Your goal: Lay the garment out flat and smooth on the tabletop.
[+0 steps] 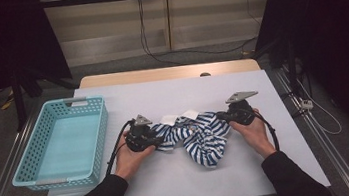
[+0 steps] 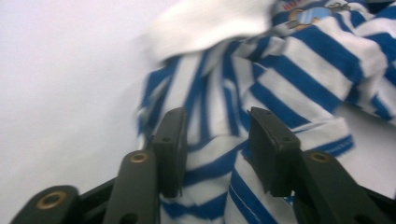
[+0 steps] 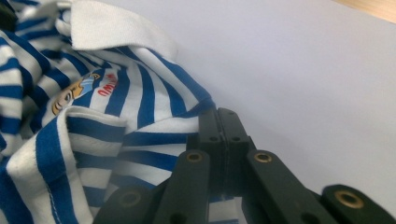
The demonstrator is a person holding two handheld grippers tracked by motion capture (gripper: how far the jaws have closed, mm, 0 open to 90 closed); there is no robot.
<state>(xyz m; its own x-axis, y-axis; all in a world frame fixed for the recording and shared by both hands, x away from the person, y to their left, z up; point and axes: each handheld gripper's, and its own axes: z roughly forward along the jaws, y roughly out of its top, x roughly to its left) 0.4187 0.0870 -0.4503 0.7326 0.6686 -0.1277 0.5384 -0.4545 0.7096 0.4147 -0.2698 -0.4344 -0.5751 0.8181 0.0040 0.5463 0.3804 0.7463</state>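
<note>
A crumpled blue-and-white striped shirt (image 1: 202, 132) with a white collar lies in the middle of the white table. My left gripper (image 1: 160, 141) is at the shirt's left end. In the left gripper view its jaws (image 2: 217, 140) stand apart over the striped cloth (image 2: 289, 70), which lies loosely between them. My right gripper (image 1: 222, 117) is at the shirt's right end. In the right gripper view its jaws (image 3: 218, 126) are pressed together on the shirt's edge (image 3: 116, 116), next to a small cartoon print.
A light blue plastic basket (image 1: 47, 181) stands on the table's left side with nothing in it. The white cover (image 1: 183, 182) runs to the table edges, and a wooden strip (image 1: 159, 73) shows at the far edge. Cables lie on the floor behind.
</note>
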